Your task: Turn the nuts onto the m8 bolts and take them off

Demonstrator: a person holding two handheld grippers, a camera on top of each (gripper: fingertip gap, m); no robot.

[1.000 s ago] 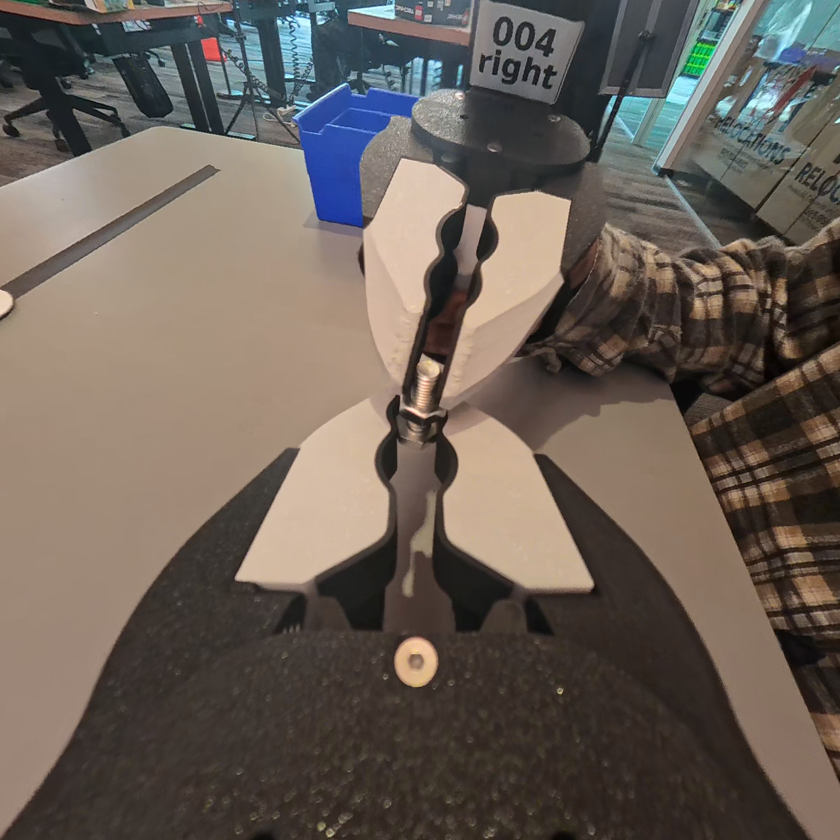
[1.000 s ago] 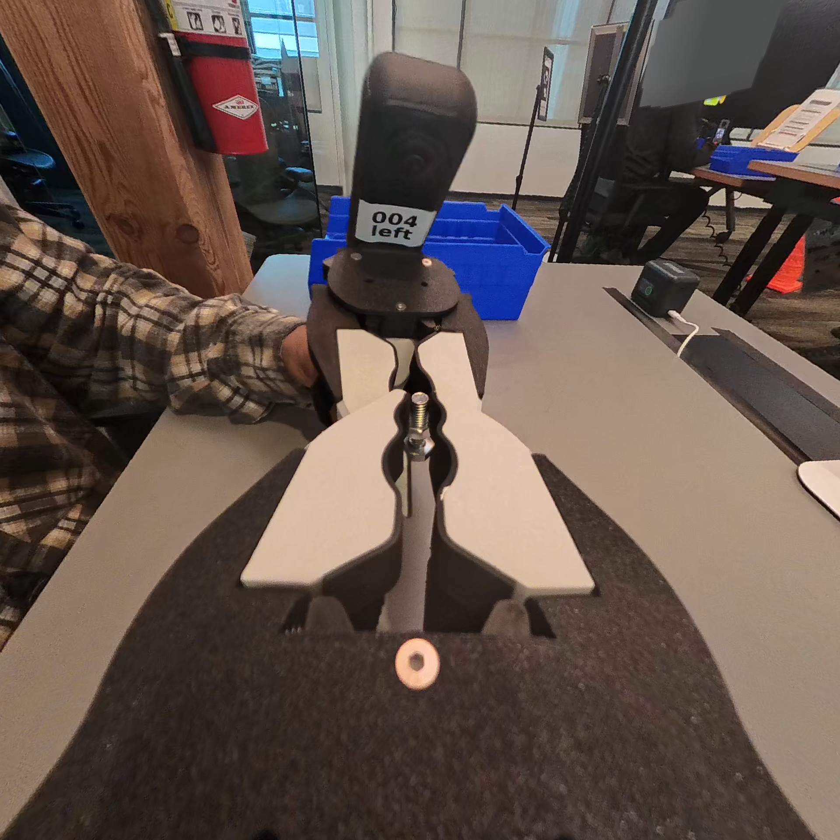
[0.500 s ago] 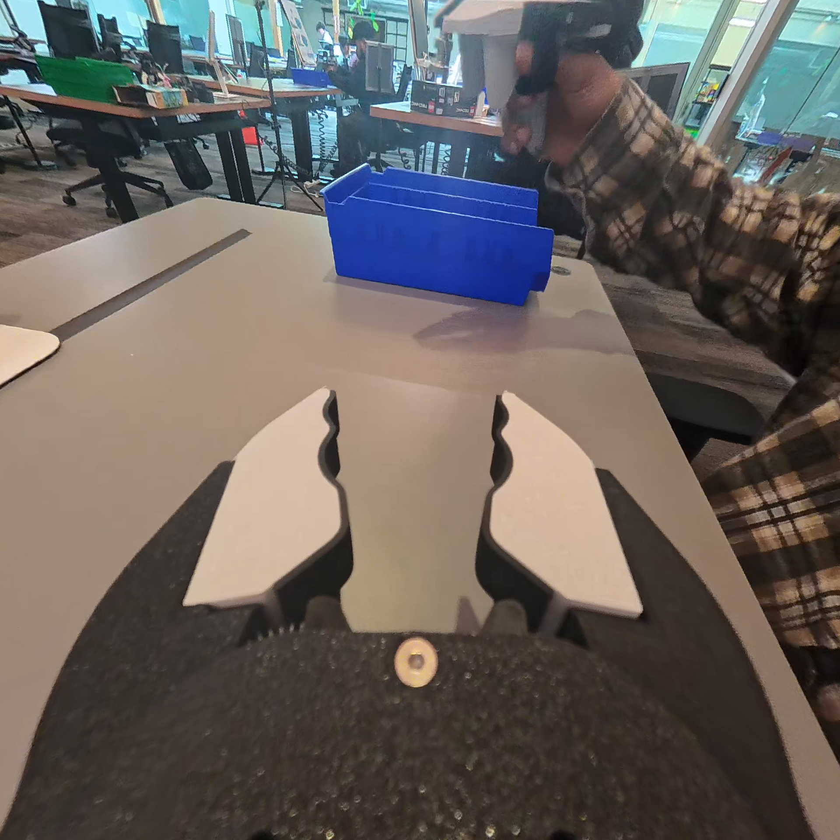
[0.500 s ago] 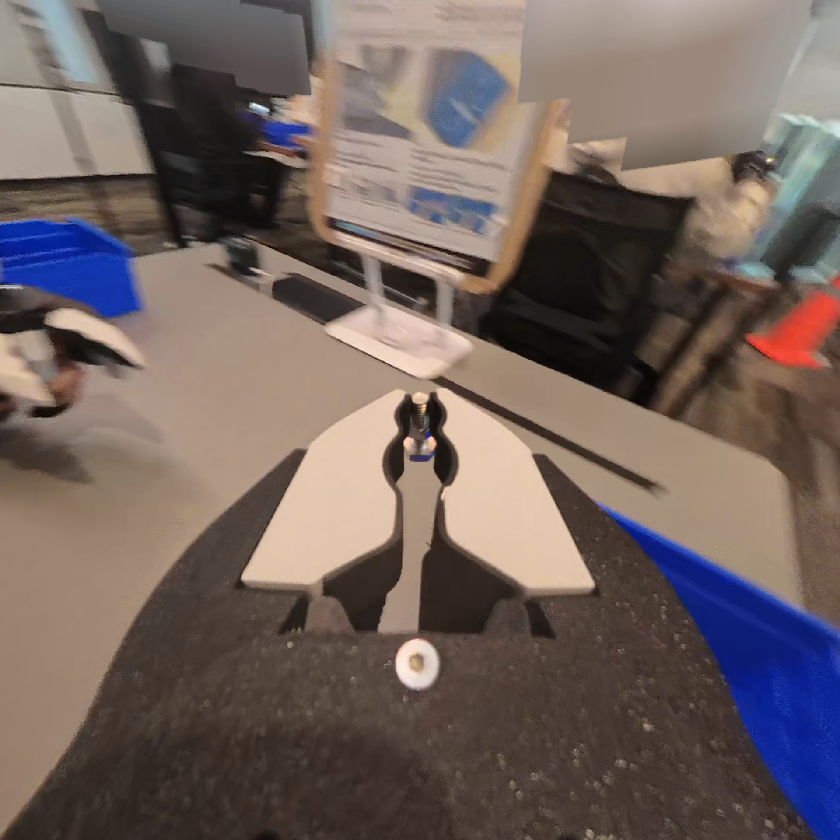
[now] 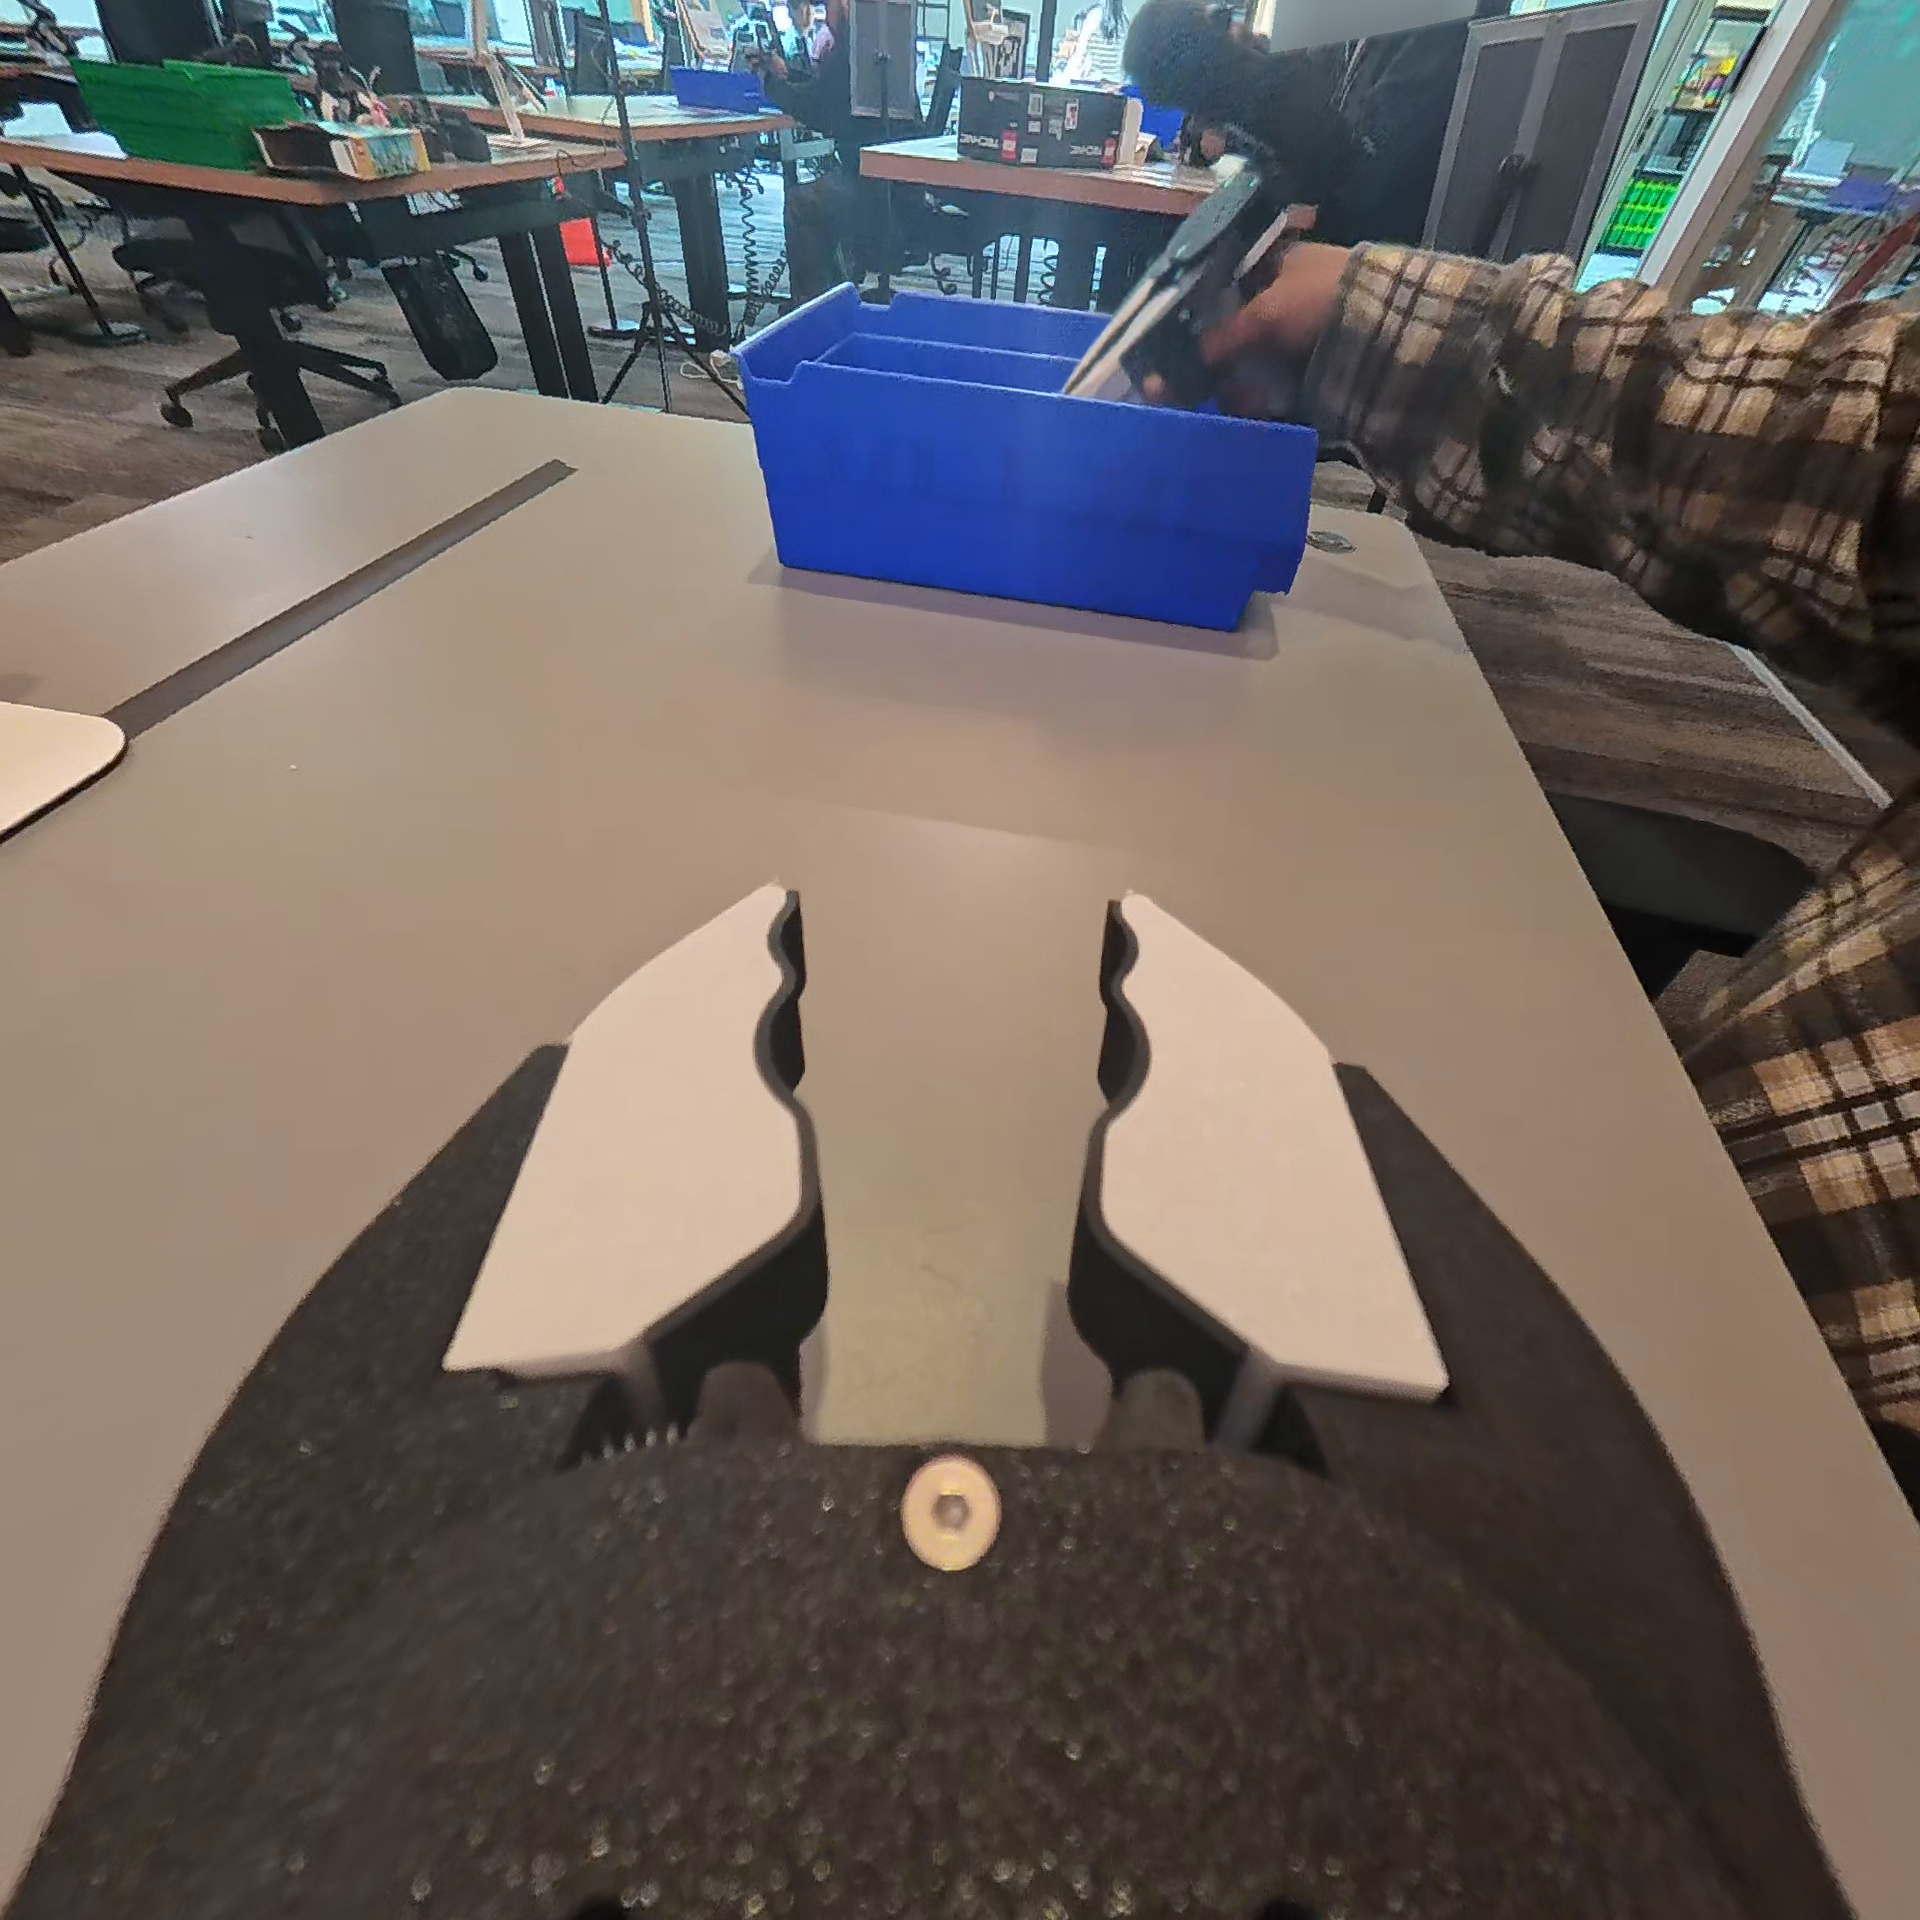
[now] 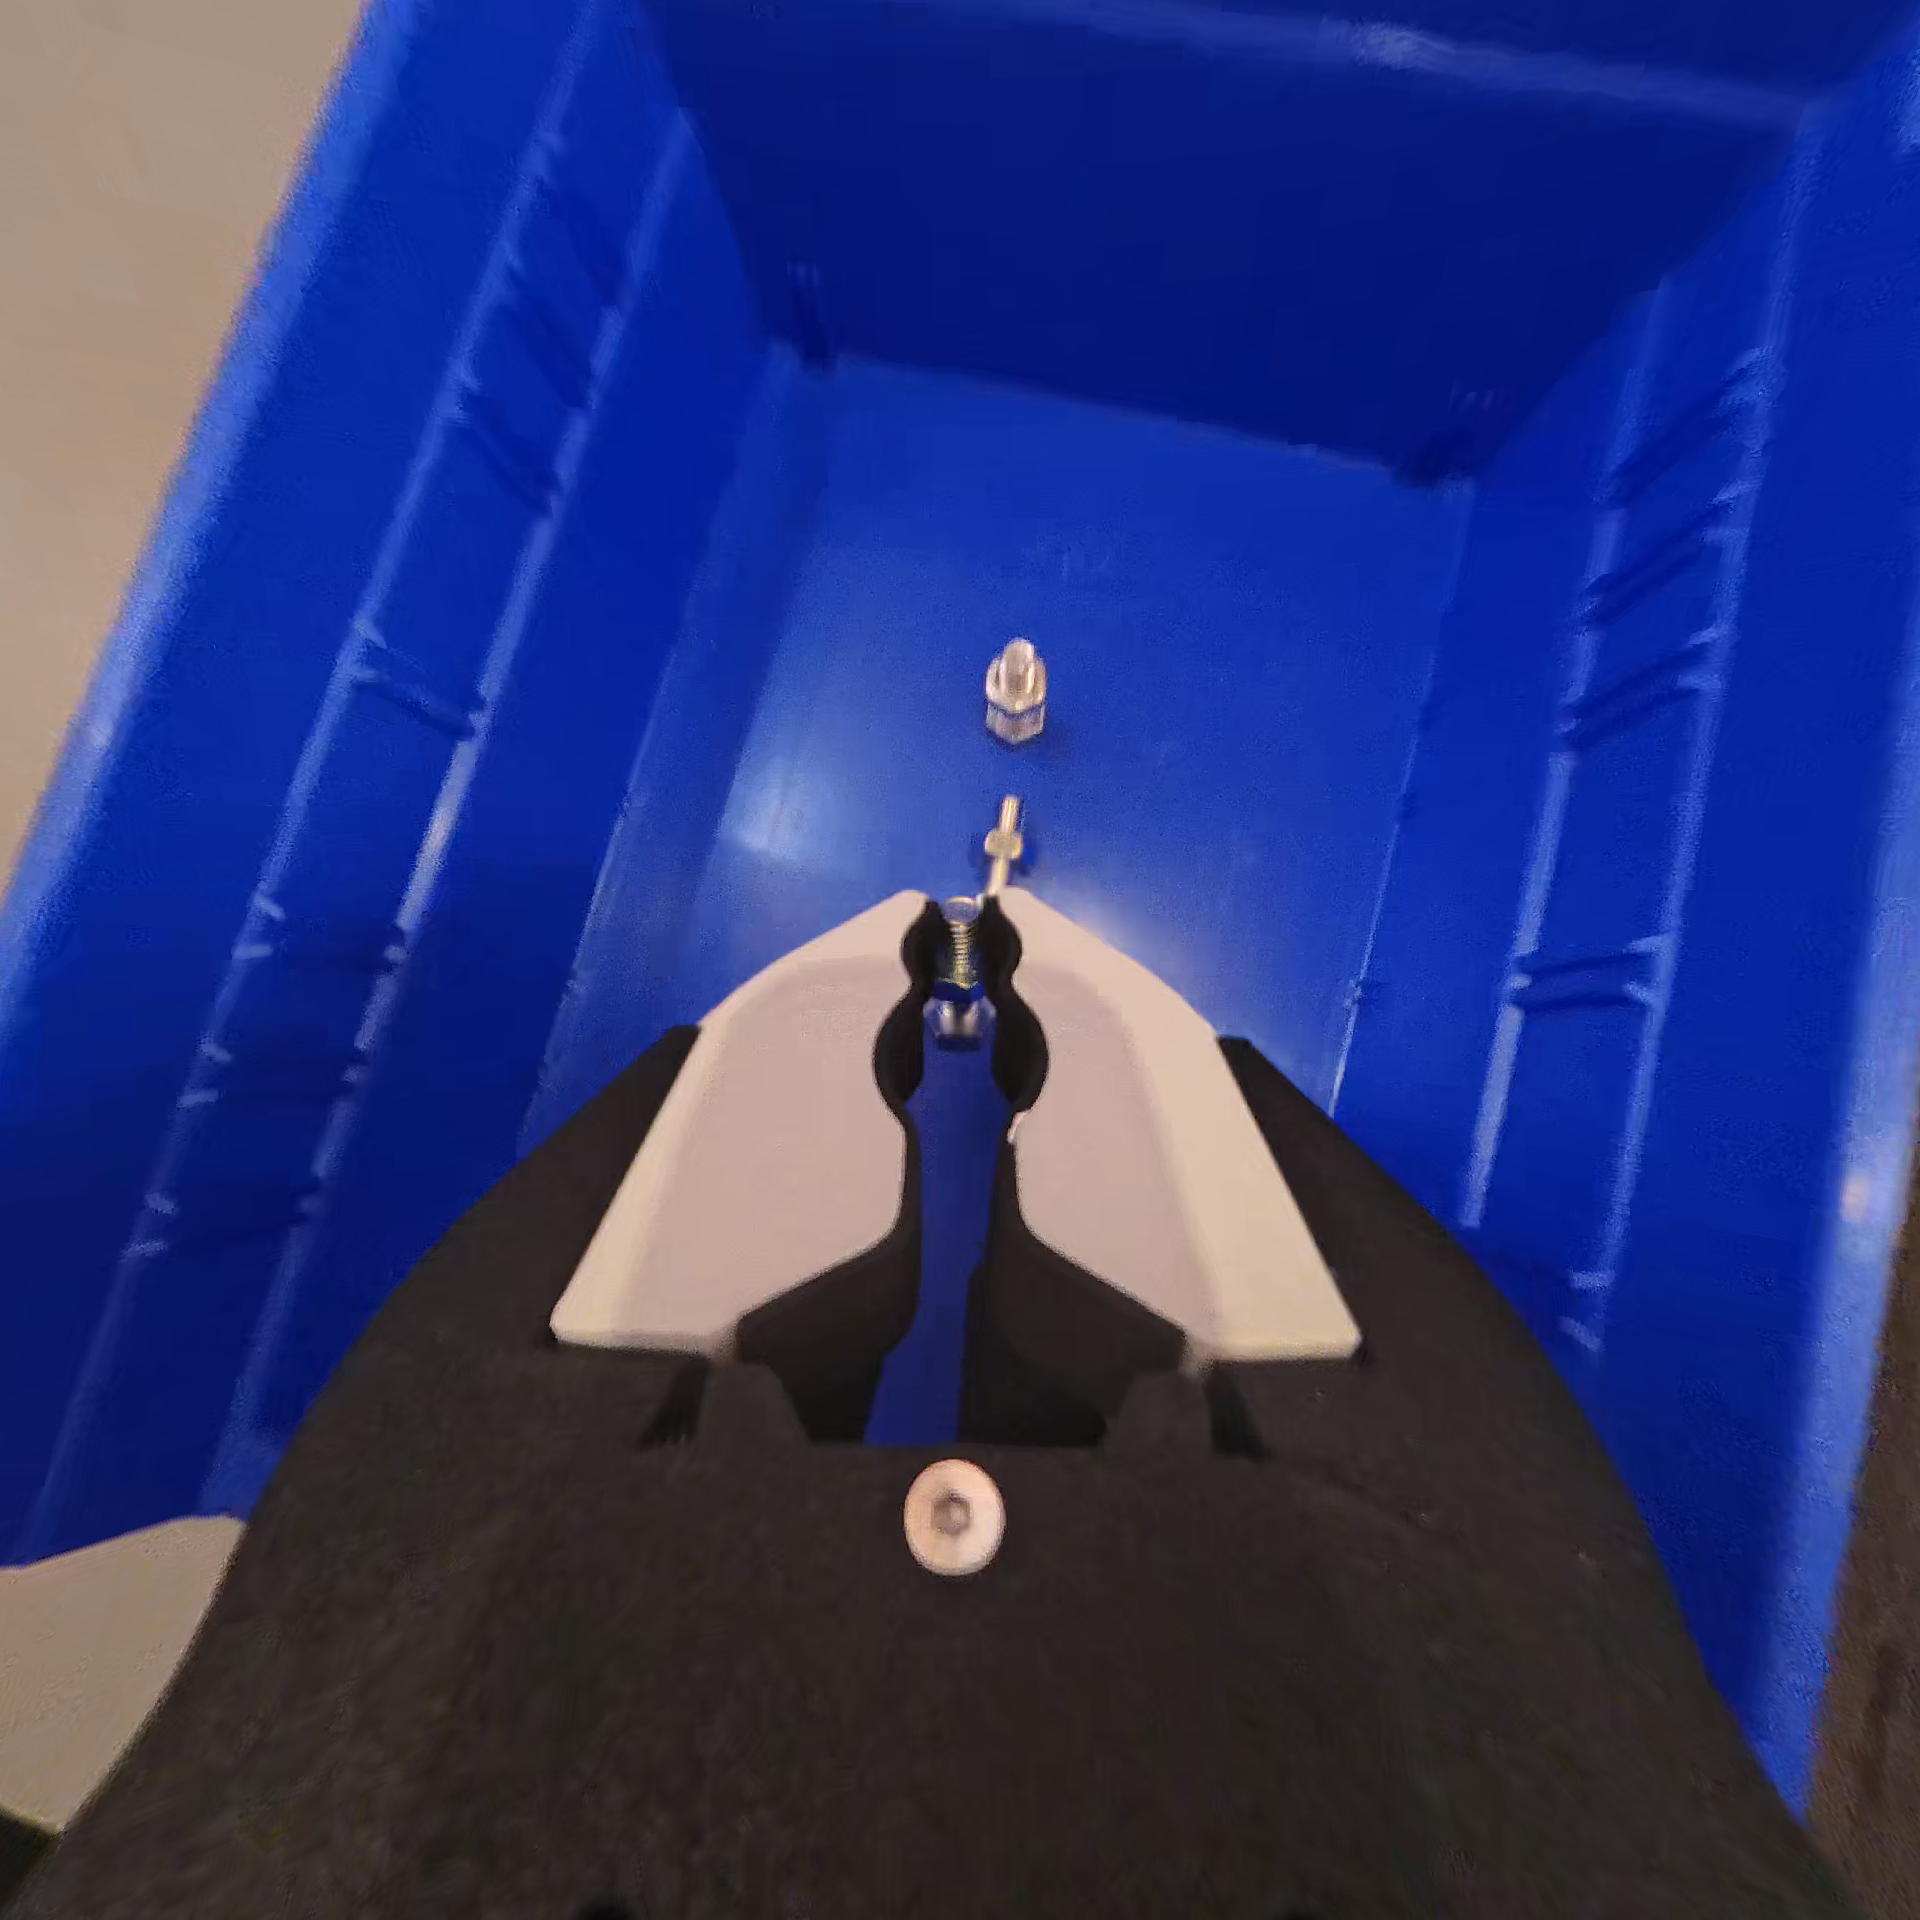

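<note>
My right gripper (image 6: 961, 914) is shut on a silver bolt with a nut on it (image 6: 956, 971) and points down into the blue bin (image 6: 520, 623). Two more bolts with nuts lie on the bin floor: a thick one (image 6: 1013, 701) and a thin one (image 6: 1003, 847) just past my fingertips. My left gripper (image 5: 951, 914) is open and empty above the grey table (image 5: 520, 831). In the left wrist view the right gripper (image 5: 1164, 312) reaches into the blue bin (image 5: 1018, 499) at the table's far side.
A person's plaid sleeve (image 5: 1610, 436) stretches from the right toward the bin. A white plate-like base (image 5: 42, 758) sits at the table's left edge beside a dark groove (image 5: 332, 603). Desks and chairs stand beyond the table. The tips of one gripper are about 45 cm away from the tips of the other.
One second ago both grippers held the bolt and nut together. My left gripper let go and opened. My right gripper carried the bolt with its nut away and down into the blue bin.
</note>
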